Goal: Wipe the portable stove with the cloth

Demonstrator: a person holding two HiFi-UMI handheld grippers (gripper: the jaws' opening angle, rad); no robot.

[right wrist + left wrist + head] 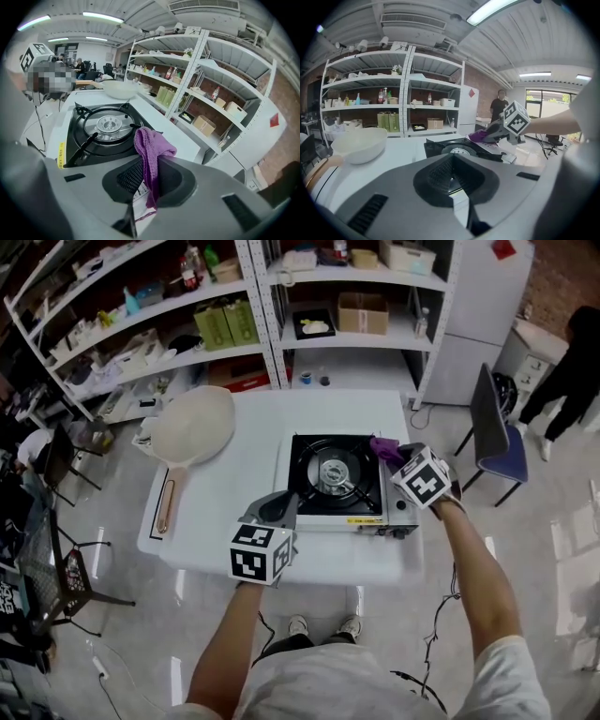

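1. Purple cloth (149, 150) is pinched between the closed jaws of the right gripper (146, 180), and its loose end bunches above them.
2. From the head view, the cloth (384, 448) and the right gripper (394, 454) sit at the back right corner of the portable stove (335, 474).
3. The stove is black-topped with a round burner. It stands on the right half of the white table (234, 493), close to the table's front edge.
4. The left gripper (278, 509) is at the stove's front left corner, pointing toward the stove. Its own view shows the jaws (452, 180) brought together with nothing between them.
5. A cream pan (192, 425) lies near the table's back left corner, and its wooden handle (167, 501) runs toward the front left edge.
6. White shelving (187, 306) with boxes and bottles stands beyond the table's back edge, and a blue chair (497, 442) stands off its right edge.
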